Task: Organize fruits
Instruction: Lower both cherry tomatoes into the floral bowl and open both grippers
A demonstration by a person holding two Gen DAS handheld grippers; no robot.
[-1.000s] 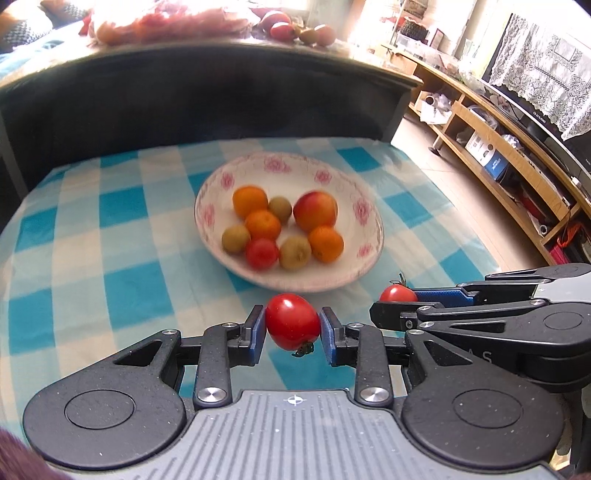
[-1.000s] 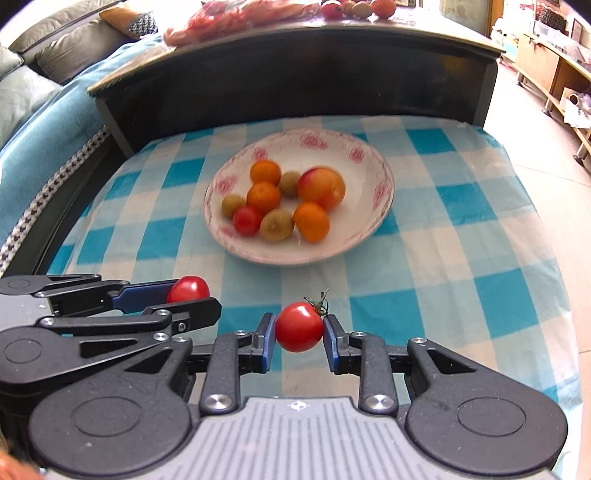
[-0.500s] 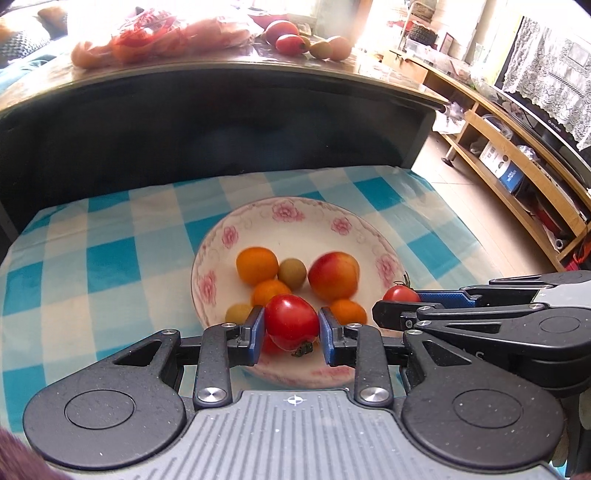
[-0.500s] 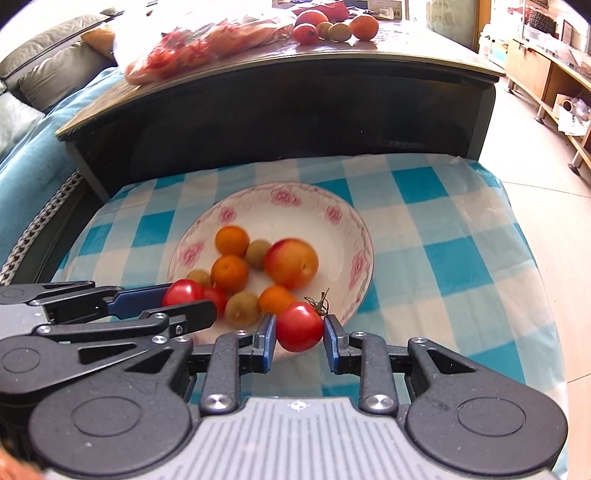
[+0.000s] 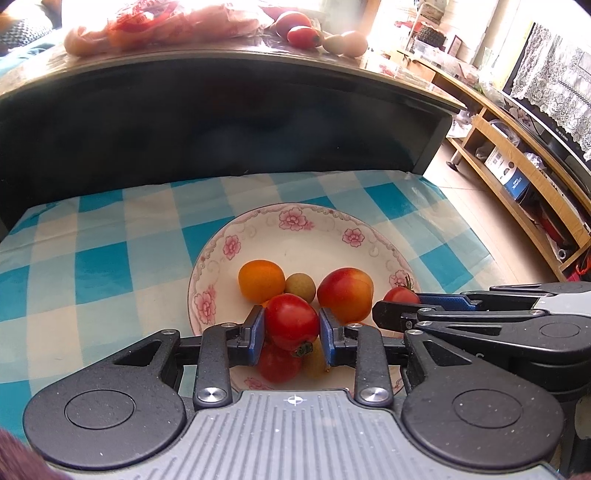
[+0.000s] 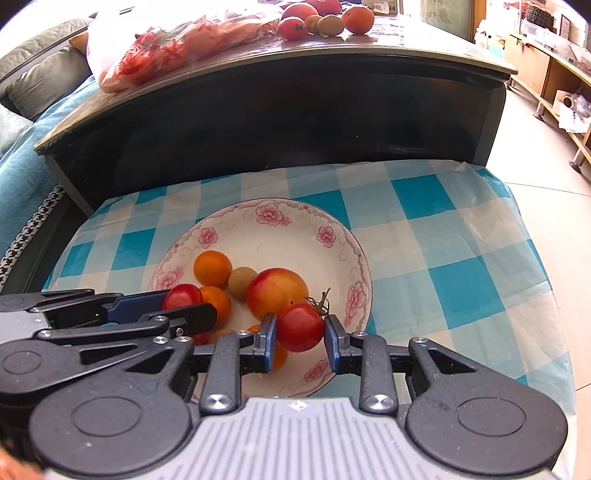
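Observation:
A floral white bowl [image 5: 291, 229] [image 6: 266, 236] stands on the blue checked cloth and holds oranges, small green-brown fruits, a red-yellow peach [image 5: 345, 293] [image 6: 277, 291] and a tomato. My left gripper [image 5: 291, 326] is shut on a red tomato [image 5: 291, 321] above the bowl's near side. My right gripper [image 6: 300, 328] is shut on a stemmed red tomato [image 6: 300, 326] above the bowl's near right side. Each gripper shows in the other's view, the right one [image 5: 400, 297] and the left one [image 6: 183, 299].
A dark raised table edge [image 6: 295, 110] stands behind the cloth, with a bag of red fruit [image 6: 177, 48] and loose fruits [image 6: 325, 18] on top. Wooden shelves [image 5: 517, 177] run along the right. A sofa [image 6: 22, 74] lies at the left.
Both grippers moved forward with their tomatoes, from over the cloth in front of the bowl to above the bowl's near side. The jaws stayed shut.

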